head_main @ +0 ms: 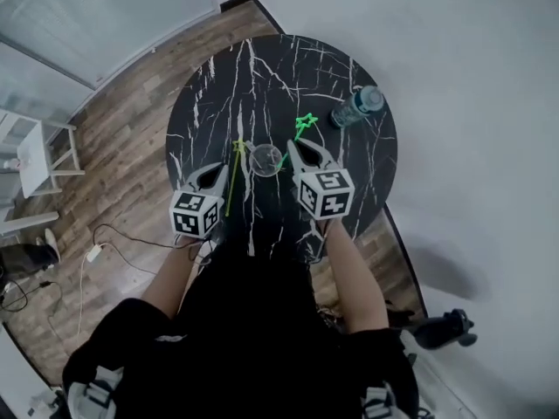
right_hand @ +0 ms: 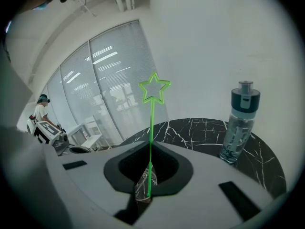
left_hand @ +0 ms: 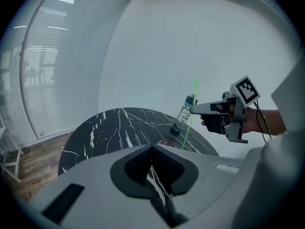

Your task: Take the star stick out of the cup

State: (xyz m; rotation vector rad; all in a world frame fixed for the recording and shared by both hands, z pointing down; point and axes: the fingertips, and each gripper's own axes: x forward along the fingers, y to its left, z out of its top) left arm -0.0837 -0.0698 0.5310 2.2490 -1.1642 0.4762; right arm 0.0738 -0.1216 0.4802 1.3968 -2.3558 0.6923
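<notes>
A clear cup (head_main: 265,160) stands mid-table between both grippers. My right gripper (head_main: 293,147) is shut on the stem of the green star stick (head_main: 304,127), just right of the cup. In the right gripper view the stem (right_hand: 151,128) rises from the shut jaws (right_hand: 150,146) to the star, and the cup (right_hand: 142,187) shows below them. Whether the stem's lower end is inside the cup or at its rim I cannot tell. My left gripper (head_main: 225,169) sits left of the cup, shut (left_hand: 152,146) with nothing visible in it. It sees the stick (left_hand: 190,123) and the right gripper (left_hand: 196,109).
A yellow-green stick (head_main: 232,180) lies along the black marble table (head_main: 210,103) beside the left gripper. A clear water bottle with a teal cap (head_main: 356,106) (right_hand: 238,128) (left_hand: 186,109) stands at the back right. The round table's edge drops to wood floor.
</notes>
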